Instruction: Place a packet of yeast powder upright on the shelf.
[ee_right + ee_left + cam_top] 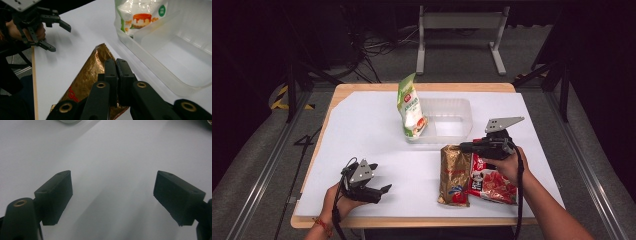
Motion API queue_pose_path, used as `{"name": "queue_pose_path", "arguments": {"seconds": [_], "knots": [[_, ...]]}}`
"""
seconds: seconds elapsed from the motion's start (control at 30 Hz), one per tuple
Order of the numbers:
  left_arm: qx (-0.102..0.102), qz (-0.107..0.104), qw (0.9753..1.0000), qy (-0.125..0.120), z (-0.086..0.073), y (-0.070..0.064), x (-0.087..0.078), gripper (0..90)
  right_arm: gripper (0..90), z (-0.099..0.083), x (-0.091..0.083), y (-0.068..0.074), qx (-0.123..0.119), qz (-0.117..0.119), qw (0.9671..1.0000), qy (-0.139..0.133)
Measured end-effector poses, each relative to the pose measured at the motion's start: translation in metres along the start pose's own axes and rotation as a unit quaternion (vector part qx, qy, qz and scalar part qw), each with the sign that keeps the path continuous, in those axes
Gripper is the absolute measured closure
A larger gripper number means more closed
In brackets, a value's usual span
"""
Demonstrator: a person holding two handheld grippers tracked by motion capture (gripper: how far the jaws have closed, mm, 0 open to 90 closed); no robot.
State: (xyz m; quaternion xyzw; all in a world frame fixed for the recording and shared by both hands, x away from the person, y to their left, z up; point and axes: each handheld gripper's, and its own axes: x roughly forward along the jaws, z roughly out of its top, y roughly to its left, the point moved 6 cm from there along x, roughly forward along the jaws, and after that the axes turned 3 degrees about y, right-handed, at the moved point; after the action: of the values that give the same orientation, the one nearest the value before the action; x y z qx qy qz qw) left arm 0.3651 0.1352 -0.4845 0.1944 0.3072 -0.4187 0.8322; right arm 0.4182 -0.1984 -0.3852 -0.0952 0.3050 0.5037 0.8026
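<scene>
A gold-brown snack bag (pixel 454 175) lies flat on the white table, with a red snack bag (pixel 492 184) beside it on the right. My right gripper (pixel 462 146) hovers over the gold bag's far end. In the right gripper view its jaws (pixel 116 61) are pressed together above the gold bag (pixel 87 75), and nothing shows between them. A green and white pouch (pixel 409 105) stands upright at the left end of a clear plastic bin (pixel 462 102). My left gripper (pixel 382 192) rests near the front left, open (pixel 112 173) over bare table.
The clear bin (pixel 175 50) has a divider and holds the pouch (pixel 140 17) at one end. The left gripper (pixel 53 35) also appears far off in the right gripper view. A metal frame (pixel 459 22) stands on the floor beyond the table.
</scene>
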Motion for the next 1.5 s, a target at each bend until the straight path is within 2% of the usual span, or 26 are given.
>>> {"name": "queue_pose_path", "arguments": {"seconds": [0.23, 0.57, 0.87, 1.0, 1.17, 1.27, 1.37, 1.4, 1.43, 1.47, 1.5], "knots": [[0.0, 0.002, 1.0, 0.0, 0.0, 0.001, 0.0, 16.4, 88.3, 0.01, -0.007, 0.011, -0.016, 0.005, 0.9997, -0.017], [-0.001, -0.002, 1.0, -0.004, 0.001, -0.001, -0.001, 16.4, 88.8, 0.037, -0.02, 0.033, -0.033, -0.003, 0.9985, -0.044], [-0.005, -0.007, 0.9999, -0.012, 0.002, -0.001, -0.004, 16.6, 88.8, 0.056, -0.016, 0.031, -0.01, -0.008, 0.9979, -0.063], [-0.005, -0.006, 0.9998, -0.018, 0.003, -0.001, -0.006, 16.4, 88.9, 0.064, -0.016, 0.027, 0.005, -0.007, 0.9966, -0.082], [-0.005, -0.004, 0.9998, -0.017, 0.002, 0.0, -0.006, 16.3, 88.8, 0.069, -0.017, 0.023, 0.01, -0.027, 0.9956, -0.089], [-0.004, -0.003, 0.9998, -0.018, 0.002, 0.0, -0.007, 16.3, 88.8, 0.071, -0.02, 0.019, 0.015, -0.039, 0.9942, -0.099], [-0.004, -0.001, 0.9998, -0.017, 0.002, 0.0, -0.007, 16.3, 88.8, 0.076, -0.027, 0.017, 0.018, -0.061, 0.9918, -0.111], [-0.004, -0.001, 0.9998, -0.017, 0.002, 0.0, -0.007, 16.1, 88.8, 0.076, -0.027, 0.017, 0.018, -0.061, 0.9918, -0.111], [-0.003, 0.0, 0.9998, -0.018, 0.003, 0.0, -0.008, 16.1, 88.8, 0.079, -0.028, 0.016, 0.02, -0.068, 0.991, -0.113], [-0.003, 0.003, 0.9998, -0.02, 0.003, 0.001, -0.009, 16.1, 88.8, 0.083, -0.029, 0.014, 0.014, -0.092, 0.9896, -0.11], [-0.003, 0.003, 0.9998, -0.02, 0.003, 0.001, -0.009, 16.1, 88.8, 0.083, -0.029, 0.014, 0.014, -0.092, 0.9896, -0.11]]}}
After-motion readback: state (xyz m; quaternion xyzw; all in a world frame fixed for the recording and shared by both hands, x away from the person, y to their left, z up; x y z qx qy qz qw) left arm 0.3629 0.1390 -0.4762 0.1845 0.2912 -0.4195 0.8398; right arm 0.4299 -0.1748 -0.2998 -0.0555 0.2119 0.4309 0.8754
